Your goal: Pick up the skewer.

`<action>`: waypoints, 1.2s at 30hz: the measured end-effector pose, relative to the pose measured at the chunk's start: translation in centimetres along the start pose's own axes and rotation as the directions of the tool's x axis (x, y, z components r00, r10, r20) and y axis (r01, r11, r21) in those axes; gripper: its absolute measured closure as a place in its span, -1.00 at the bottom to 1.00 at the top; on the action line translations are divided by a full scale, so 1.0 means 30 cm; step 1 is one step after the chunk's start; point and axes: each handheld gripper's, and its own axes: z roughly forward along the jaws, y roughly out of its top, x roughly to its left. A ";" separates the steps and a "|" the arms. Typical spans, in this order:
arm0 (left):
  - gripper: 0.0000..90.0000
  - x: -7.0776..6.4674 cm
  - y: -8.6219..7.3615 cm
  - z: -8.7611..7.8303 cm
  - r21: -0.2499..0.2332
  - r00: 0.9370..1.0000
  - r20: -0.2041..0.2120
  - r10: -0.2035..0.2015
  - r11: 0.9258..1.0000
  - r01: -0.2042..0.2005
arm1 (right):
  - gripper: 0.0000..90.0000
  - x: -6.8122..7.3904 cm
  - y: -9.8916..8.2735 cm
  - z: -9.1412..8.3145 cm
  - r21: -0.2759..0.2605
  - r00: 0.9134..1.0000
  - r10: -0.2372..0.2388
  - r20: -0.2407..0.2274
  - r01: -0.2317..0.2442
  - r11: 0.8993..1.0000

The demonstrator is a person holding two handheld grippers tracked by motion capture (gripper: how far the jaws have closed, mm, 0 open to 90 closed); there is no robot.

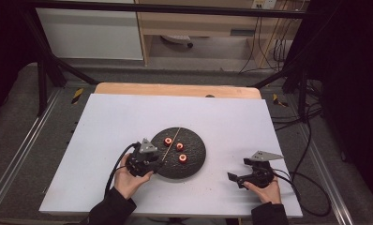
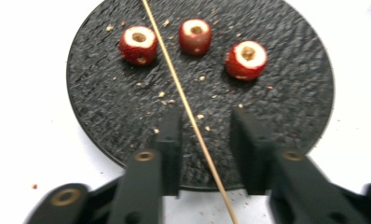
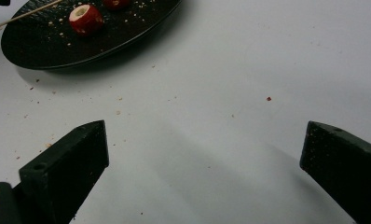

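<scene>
White table (crumbs scattered).

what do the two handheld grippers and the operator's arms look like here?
Both grippers, the left gripper and the right gripper, are black, each with two blocky black jaws and brass-coloured pivot rings. Each carries a grey three-cornered plate on top and trails a black cable. The person wears dark long sleeves.

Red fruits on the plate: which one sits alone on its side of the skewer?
The far-left fruit in the left gripper view; the skewer separates it from the others.
</scene>
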 end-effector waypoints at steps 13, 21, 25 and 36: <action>0.52 -0.005 0.052 0.076 0.131 0.999 -0.046 -0.022 0.991 0.028 | -0.97 0.000 0.000 0.001 0.007 1.000 0.004 -0.002 -0.004 1.000; 0.71 -0.011 0.059 0.101 0.180 0.997 -0.074 -0.023 0.983 0.036 | -0.97 0.000 0.000 0.001 0.006 1.000 0.002 -0.005 -0.002 1.000; 0.78 -0.014 0.063 0.106 0.188 0.995 -0.090 -0.035 0.981 0.052 | -0.97 0.000 0.000 0.002 0.006 1.000 0.003 -0.006 -0.003 1.000; 0.95 -0.015 0.057 0.102 0.169 0.993 -0.107 -0.059 0.983 0.076 | -0.97 0.001 0.000 0.002 0.007 1.000 0.004 -0.006 -0.004 1.000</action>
